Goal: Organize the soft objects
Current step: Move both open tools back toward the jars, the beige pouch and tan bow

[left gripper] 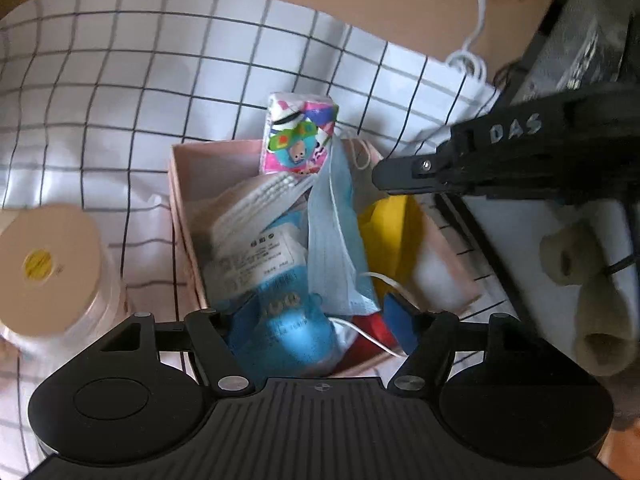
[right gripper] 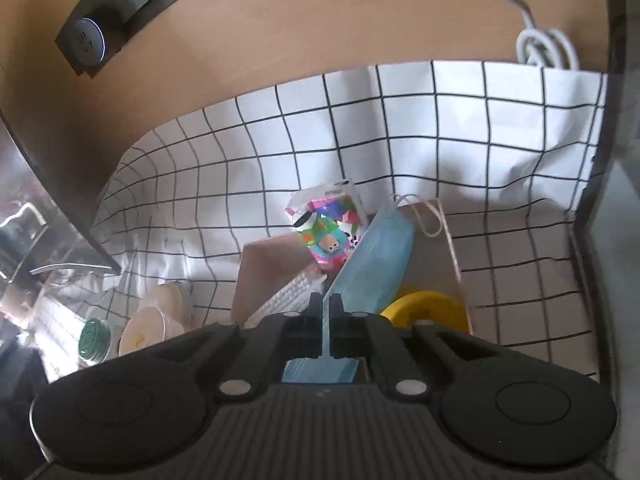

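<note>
Inside the pink cardboard box [left gripper: 188,216], which sat on a white cloth with a black grid [left gripper: 120,80], a blue face mask [left gripper: 334,240] stood on edge among the other soft things. Its lower edge was pinched between the closed fingers of the right gripper [right gripper: 327,300], so that the mask [right gripper: 380,256] rose from the jaws toward the box's far corner, its white ear loop [right gripper: 428,220] draped over the rim. Just beside it, at the back of the box [right gripper: 256,276], leaned a colourful cartoon-printed tissue pack [left gripper: 298,136], seen also from the right wrist [right gripper: 330,232]. A white and blue wipes packet [left gripper: 260,264] lay to the left, and a yellow object [left gripper: 394,224] to the right.

Nearer the camera, the left gripper [left gripper: 318,320] hung over the box's front edge with its blue-padded jaws spread wide and nothing between them.

Around the box, a cream-lidded jar [left gripper: 52,264] stood on the cloth at the left, near a green-capped pot [right gripper: 95,338]. Beyond the cloth [right gripper: 460,128] ran a tan wooden desk [right gripper: 300,20] with a coiled white cable [right gripper: 546,46] and a dark socket strip [right gripper: 88,40]. A black monitor edge [left gripper: 560,40] closed the right side.
</note>
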